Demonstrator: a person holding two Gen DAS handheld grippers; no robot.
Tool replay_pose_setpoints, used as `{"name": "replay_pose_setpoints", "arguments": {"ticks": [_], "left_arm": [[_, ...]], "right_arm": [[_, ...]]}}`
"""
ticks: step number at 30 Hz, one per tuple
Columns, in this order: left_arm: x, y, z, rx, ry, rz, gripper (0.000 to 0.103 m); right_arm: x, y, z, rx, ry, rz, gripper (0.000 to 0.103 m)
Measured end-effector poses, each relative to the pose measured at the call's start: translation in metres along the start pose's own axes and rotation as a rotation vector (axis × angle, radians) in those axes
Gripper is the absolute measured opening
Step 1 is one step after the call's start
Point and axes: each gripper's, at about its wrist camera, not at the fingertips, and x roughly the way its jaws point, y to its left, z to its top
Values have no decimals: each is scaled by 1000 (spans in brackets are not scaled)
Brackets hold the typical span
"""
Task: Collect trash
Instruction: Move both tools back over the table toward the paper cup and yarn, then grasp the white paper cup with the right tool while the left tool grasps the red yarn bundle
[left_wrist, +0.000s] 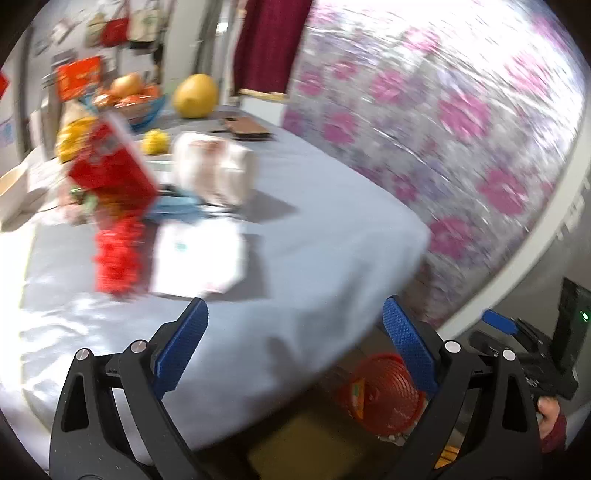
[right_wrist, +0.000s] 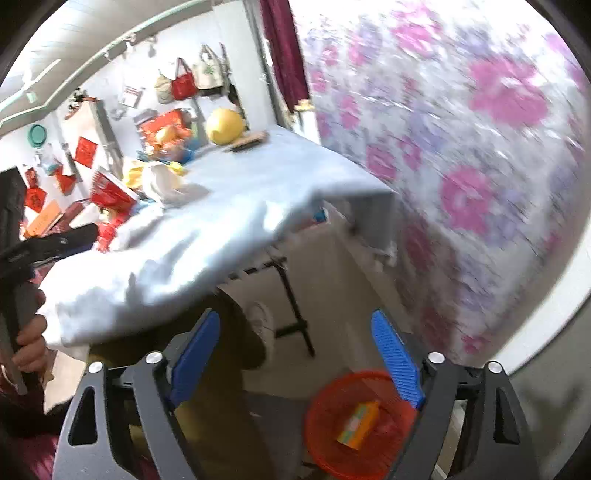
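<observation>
A red mesh trash basket (right_wrist: 364, 424) stands on the floor below the table's near corner, with an orange and yellow carton (right_wrist: 358, 424) inside it. It also shows in the left wrist view (left_wrist: 384, 397). My right gripper (right_wrist: 299, 358) is open and empty above the basket. My left gripper (left_wrist: 295, 347) is open and empty over the near edge of the table (left_wrist: 295, 229), which has a grey-blue cloth. On the table lie a white paper wrapper (left_wrist: 199, 254), a crumpled white bag (left_wrist: 214, 166) and red packaging (left_wrist: 114, 199).
Fruit sits at the far end of the table: a large yellow pomelo (left_wrist: 195, 96), a bowl of oranges (left_wrist: 133, 96), a small yellow fruit (left_wrist: 155, 142). A floral curtain (left_wrist: 443, 129) hangs to the right. A folding table leg (right_wrist: 295, 306) and a shoe (right_wrist: 262, 325) are under the table.
</observation>
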Motion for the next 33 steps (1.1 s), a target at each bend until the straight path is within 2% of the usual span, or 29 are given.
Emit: {"name": "replay_pose_setpoints", "arguments": {"ticks": [3,6,10,14,18,24,30,33], "left_arm": [[-8,33,7,-51,-28,28,94],[-15,70,10,-96,-68,98,94],[-21,109,8,-162,-85,171,96],[-26,140,11,-203,-100,223,96],[-23,158,16,-189,-98,283,96],[-5,164,25,-160,-49,215,96],[12,148,26,-81,-14,159,96],[21,145,28,-75,3,126,96]], "right_arm": [[11,23,15,-3,-19,43,91],[29,47,31,-5,-32,85,94],[57,86,57,-18,1,160,95],[82,124,76,-85,15,177,97],[110,154,95,-133,15,184,97],[151,180,123,-143,13,205,97],[178,181,150,-89,21,215,97],[187,182,153,-79,31,218,97]]}}
